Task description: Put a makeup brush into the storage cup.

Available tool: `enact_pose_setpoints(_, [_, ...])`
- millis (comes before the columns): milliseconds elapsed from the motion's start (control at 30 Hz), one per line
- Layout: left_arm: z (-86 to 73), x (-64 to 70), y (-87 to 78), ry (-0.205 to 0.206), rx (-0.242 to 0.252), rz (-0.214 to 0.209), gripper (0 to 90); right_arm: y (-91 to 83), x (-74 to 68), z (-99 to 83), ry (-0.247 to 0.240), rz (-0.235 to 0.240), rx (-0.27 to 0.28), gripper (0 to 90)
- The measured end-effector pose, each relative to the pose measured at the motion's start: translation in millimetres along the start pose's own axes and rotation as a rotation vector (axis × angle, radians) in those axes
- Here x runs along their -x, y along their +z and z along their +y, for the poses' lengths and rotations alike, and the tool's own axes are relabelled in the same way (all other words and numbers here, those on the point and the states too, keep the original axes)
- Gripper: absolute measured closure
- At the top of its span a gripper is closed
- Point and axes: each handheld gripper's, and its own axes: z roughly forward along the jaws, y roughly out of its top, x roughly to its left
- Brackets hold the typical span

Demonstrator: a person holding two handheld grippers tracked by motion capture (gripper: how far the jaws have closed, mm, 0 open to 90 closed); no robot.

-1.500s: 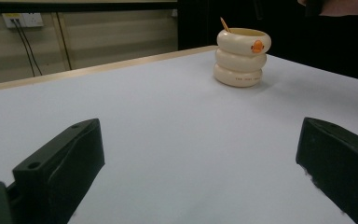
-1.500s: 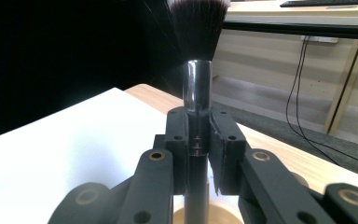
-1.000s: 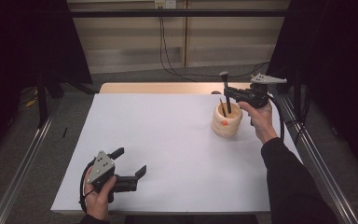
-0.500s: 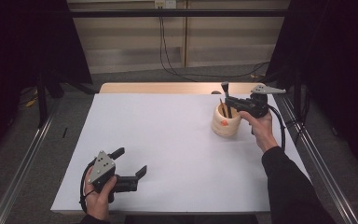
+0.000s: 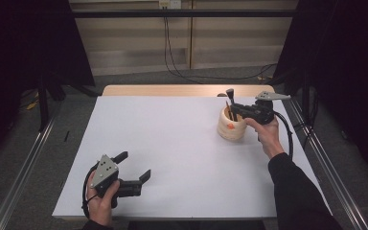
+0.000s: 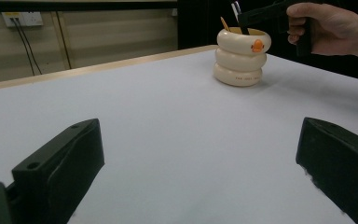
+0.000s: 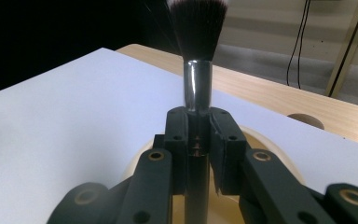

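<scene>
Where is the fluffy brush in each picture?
High view: the brush stands upright at the right rear of the table, over the cream pot.
Left gripper view: the brush is at the top edge, right of centre, above the pot.
Right gripper view: the brush is at top centre, clamped by the right gripper.
Shared landmark: the cream pot.

White-covered desk (image 5: 172, 143) standing on grey floor (image 5: 24, 158); beige panelled wall (image 5: 124, 38) behind, cables (image 5: 170, 52) hanging down it; black curtains (image 5: 19, 43) flanking; metal rails (image 5: 19, 167) running alongside.
</scene>
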Motion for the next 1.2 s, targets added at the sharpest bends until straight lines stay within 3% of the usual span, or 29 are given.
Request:
enact_pose_setpoints(333, [0.1,-0.3,0.2,-0.002,0.000,0.001,0.8,2.9,-0.5,-2.6,-0.003,0.002,-0.016,77.7])
enact_pose_setpoints(400, [0.2,-0.7,0.1,-0.003,0.007,0.003,0.8,2.5,0.4,-2.7,0.012,0.003,-0.005,76.2])
enact_pose_setpoints(733, [0.6,-1.5,2.5,-0.006,0.003,0.001,0.9,3.2,1.2,-2.4,-0.002,0.013,-0.006,67.8])
enact_pose_setpoints(1067, [1.0,-1.4,3.1,-0.004,0.004,0.003,0.9,-1.0,-6.8,3.3,-0.026,0.009,0.028,26.1])
enact_pose_setpoints(1200, [0.6,-0.8,1.9,-0.005,0.000,0.003,0.9,-3.8,-9.5,6.1,-0.020,0.021,0.043,14.1])
